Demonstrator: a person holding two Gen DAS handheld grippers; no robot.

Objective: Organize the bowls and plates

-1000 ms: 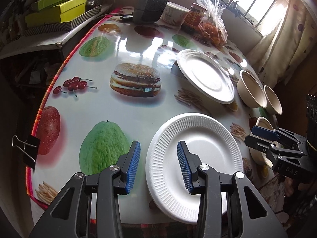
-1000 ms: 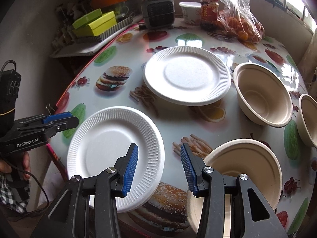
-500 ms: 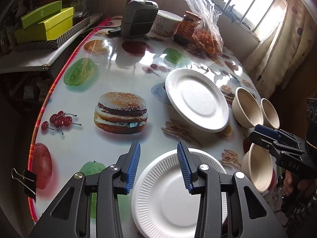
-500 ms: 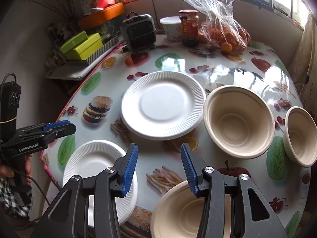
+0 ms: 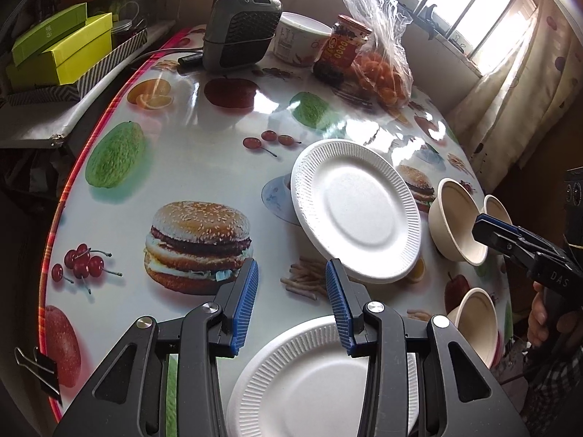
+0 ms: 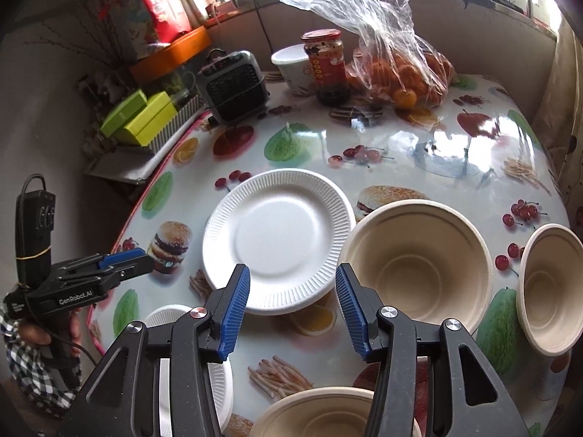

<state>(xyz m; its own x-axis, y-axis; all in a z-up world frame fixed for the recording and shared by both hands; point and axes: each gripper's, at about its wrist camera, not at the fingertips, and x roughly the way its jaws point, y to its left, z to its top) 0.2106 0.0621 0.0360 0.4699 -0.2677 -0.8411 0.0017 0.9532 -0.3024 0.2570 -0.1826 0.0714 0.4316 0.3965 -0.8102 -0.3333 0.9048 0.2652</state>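
Two white paper plates lie on the food-print table: a far plate [image 5: 359, 209] [image 6: 278, 240] mid-table and a near plate [image 5: 317, 382] [image 6: 222, 378] at the front edge. Three tan bowls stand to the right: a large one [image 6: 415, 266] [image 5: 457, 218], a smaller one [image 6: 550, 287] [image 5: 497, 209], and a near one [image 6: 320, 417] [image 5: 477, 324]. My left gripper [image 5: 291, 304] is open and empty above the near plate's far rim. My right gripper [image 6: 293, 309] is open and empty, between the far plate and the large bowl.
At the back stand a grey heater [image 5: 240, 31], a white cup [image 5: 300, 38], a sauce jar [image 6: 326, 65] and a bag of oranges [image 6: 397, 69]. Green boxes [image 5: 58, 52] sit on a side shelf at left. A binder clip [image 5: 38, 366] grips the table's left edge.
Both grippers have drawn back and risen, so the near plate has slid toward the bottom of both views and more of the table shows. Both stay open and empty.
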